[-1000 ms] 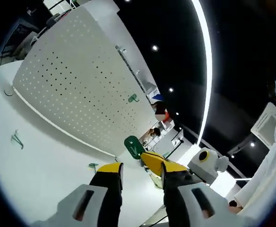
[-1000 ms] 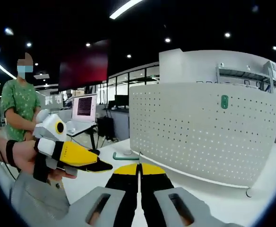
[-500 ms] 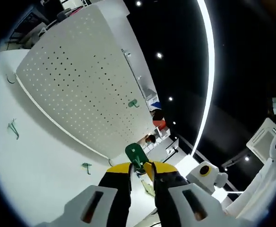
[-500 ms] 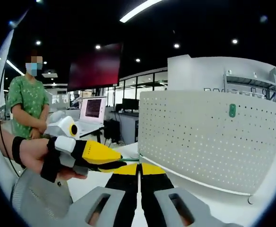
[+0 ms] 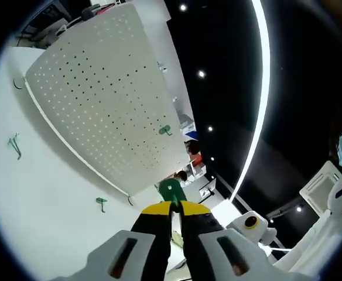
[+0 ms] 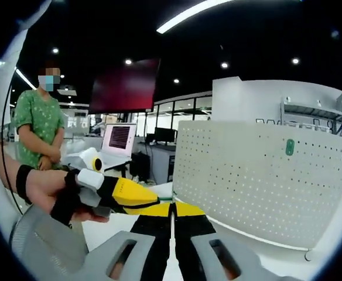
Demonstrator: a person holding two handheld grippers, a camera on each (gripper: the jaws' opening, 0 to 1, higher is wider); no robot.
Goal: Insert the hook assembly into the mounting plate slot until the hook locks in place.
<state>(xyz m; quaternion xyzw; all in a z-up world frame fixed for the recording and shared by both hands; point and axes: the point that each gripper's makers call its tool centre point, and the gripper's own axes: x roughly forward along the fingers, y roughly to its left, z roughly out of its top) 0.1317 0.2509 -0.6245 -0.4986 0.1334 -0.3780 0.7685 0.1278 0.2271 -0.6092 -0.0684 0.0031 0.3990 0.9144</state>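
Your left gripper point(image 5: 175, 206) is clamped on a green hook point(image 5: 171, 190), held near the lower edge of the white pegboard point(image 5: 101, 99). Another green hook point(image 6: 289, 147) is mounted high on the board's right. Your right gripper point(image 6: 171, 209) has its jaws pressed together, empty.

Green hook point(image 5: 170, 189) — white perforated plate point(image 5: 101, 99).

Green hook assembly point(image 5: 171, 190) gripped upright, near white perforated mounting plate point(image 5: 101, 99)
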